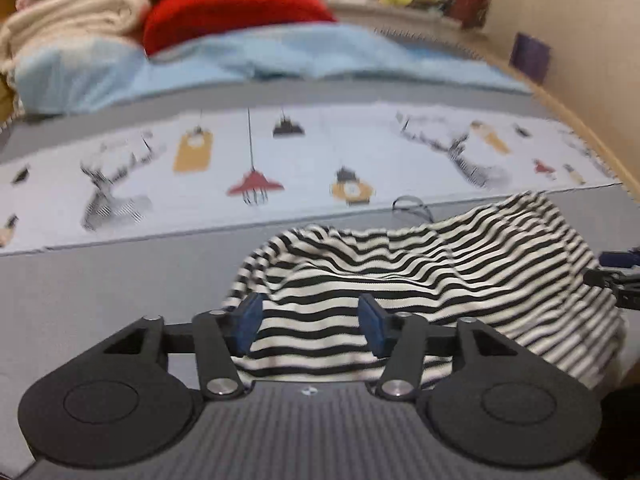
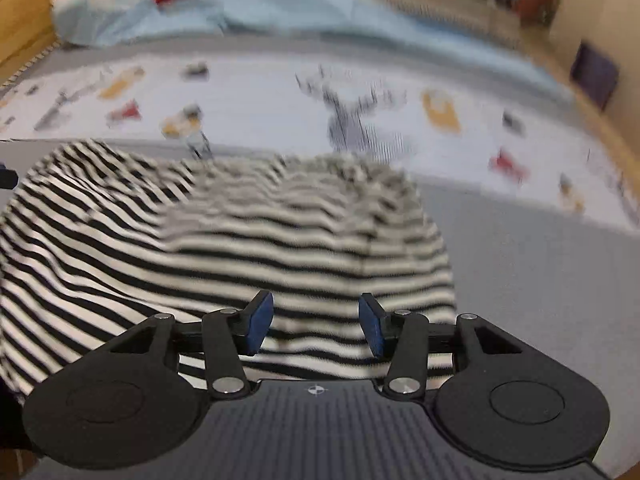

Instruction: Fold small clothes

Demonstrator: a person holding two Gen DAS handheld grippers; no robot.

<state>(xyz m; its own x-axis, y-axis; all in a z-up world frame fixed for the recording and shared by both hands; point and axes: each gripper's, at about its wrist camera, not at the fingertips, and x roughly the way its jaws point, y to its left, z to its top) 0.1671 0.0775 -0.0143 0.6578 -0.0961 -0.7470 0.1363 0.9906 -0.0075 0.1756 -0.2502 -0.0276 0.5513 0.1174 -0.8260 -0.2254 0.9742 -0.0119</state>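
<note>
A black-and-white striped garment (image 1: pixel 420 276) lies bunched on the grey bed surface (image 1: pixel 112 292). My left gripper (image 1: pixel 310 326) is open, its blue pads (image 1: pixel 249 320) spread over the garment's near left edge, holding nothing. In the right wrist view the same striped garment (image 2: pixel 224 240) fills the left and middle. My right gripper (image 2: pixel 316 326) is open over its near right part, blue pads (image 2: pixel 370 326) apart, empty. The right wrist view is blurred by motion. Part of the right gripper (image 1: pixel 616 276) shows at the far right of the left wrist view.
A white printed sheet with deer and lamp figures (image 1: pixel 280 168) lies beyond the garment. Behind it are a light blue blanket (image 1: pixel 260 56), a red pillow (image 1: pixel 236 8) and folded beige blankets (image 1: pixel 72 16). A wooden bed edge (image 1: pixel 580 120) and wall run along the right.
</note>
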